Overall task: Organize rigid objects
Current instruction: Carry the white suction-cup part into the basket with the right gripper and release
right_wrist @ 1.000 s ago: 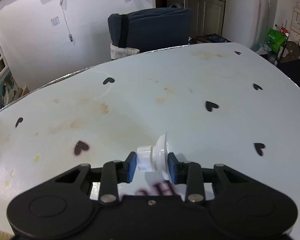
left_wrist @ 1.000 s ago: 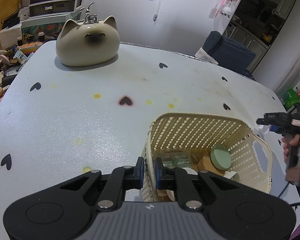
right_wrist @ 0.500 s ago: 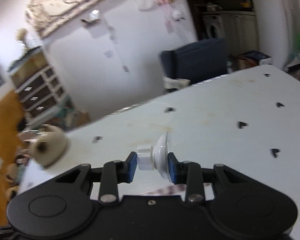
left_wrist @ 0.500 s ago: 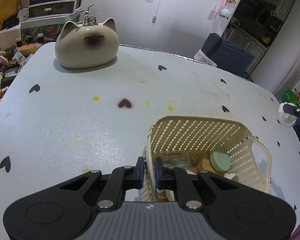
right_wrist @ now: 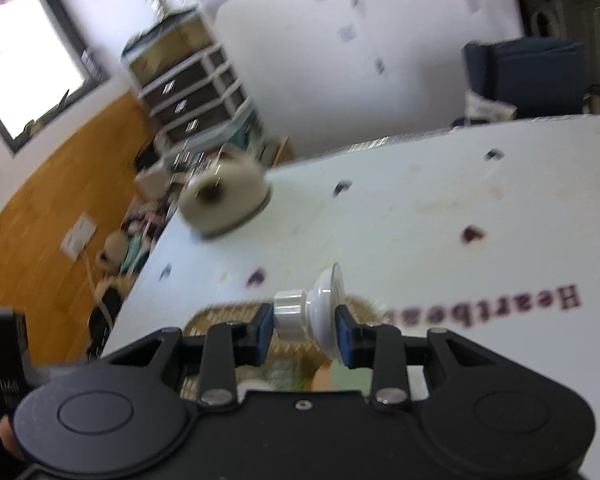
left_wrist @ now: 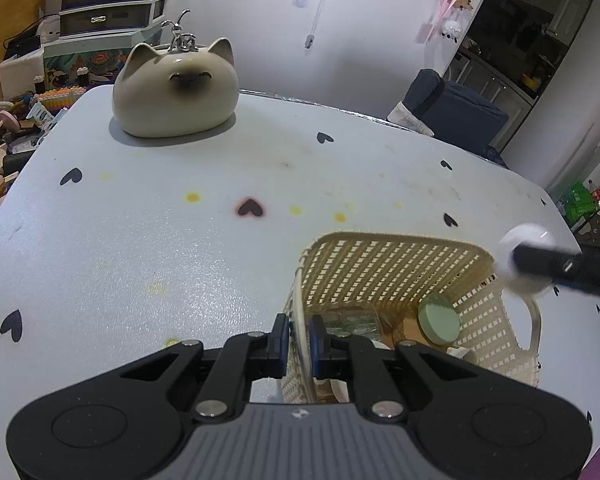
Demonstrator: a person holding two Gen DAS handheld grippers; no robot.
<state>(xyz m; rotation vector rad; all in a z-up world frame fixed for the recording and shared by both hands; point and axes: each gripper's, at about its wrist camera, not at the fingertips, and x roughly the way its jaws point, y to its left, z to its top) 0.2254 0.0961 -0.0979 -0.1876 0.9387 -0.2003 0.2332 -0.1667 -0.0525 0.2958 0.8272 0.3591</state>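
Left wrist view first: the left gripper (left_wrist: 299,338) is clamped on the near rim of the cream lattice basket (left_wrist: 396,260), one pad outside the wall, one inside, pinching it tight. Down inside the basket there's a pale green round lid (left_wrist: 439,319) leaning against the right wall, a clear ridged container (left_wrist: 348,320) toward the near side, and something brown on the floor between them; a bit of white shows at the bottom edge, too hidden to name. The basket sits on the white table (left_wrist: 180,248) with its little black hearts, and the cat-shaped ceramic pot (left_wrist: 175,91) rests well apart at the far left corner.

Over on the right, the right gripper (right_wrist: 304,326) is squeezed onto a small white suction-cup knob (right_wrist: 314,320), blue pads pressing either end, cup flaring right, ribbed cap left. In the left wrist view that same white piece (left_wrist: 524,258) hangs blurred above the basket's far right corner, over the handle cut-out. Right wrist view is smeared, but the basket's weave (right_wrist: 228,316) shows directly beneath the fingers.
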